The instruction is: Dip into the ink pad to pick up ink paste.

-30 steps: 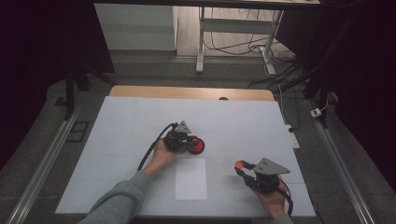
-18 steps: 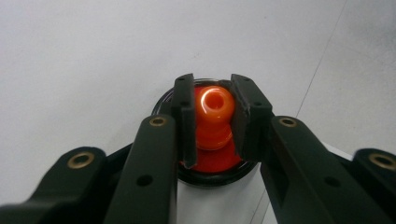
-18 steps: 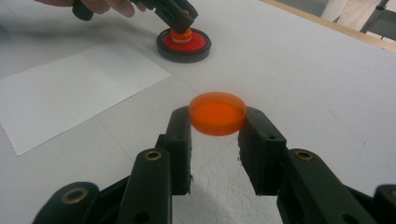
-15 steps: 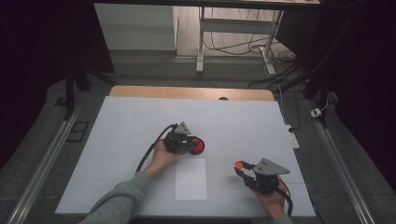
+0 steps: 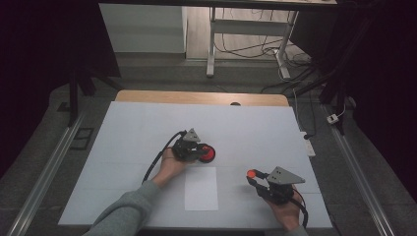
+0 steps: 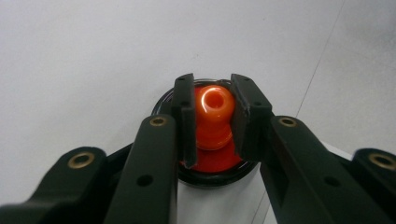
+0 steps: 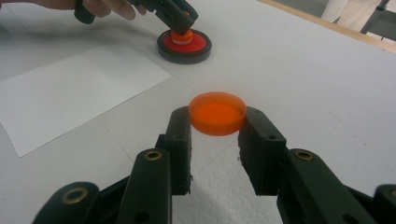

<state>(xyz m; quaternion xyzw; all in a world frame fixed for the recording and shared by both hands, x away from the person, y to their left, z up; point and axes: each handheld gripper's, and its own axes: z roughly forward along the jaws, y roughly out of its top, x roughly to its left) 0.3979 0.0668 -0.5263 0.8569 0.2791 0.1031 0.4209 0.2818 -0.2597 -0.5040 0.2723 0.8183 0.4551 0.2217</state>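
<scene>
Left tongs (image 6: pixel 212 116) clamped on the orange knob (image 6: pixel 214 105) standing at the centre of the red disc (image 5: pixel 207 153), itself seated in a black ring base (image 7: pixel 184 52) on the worktop (image 5: pixel 255 128). Right tongs (image 7: pixel 217 135) closed on the rim of a translucent orange cap (image 7: pixel 217 113), held clear above the worktop, well apart from the base and nearer the person. Knob judged hard, glossy plastic: light, stiff, likely slippery under the pads; waist below the bulbous head the surest hold, as taken now. Cap judged thin-walled and light, prone to pop out or tilt if squeezed off-centre; opposite points of the rim the right purchase. Base appears heavier, likely to stay put. White paper sheet (image 5: pixel 201 188) flat on the worktop just beside the base, on the person's side; no obstacle. Left cable (image 5: pixel 156 160) trailing from the base back along the forearm. Nothing between cap and base; left tongs themselves occupying the knob.
</scene>
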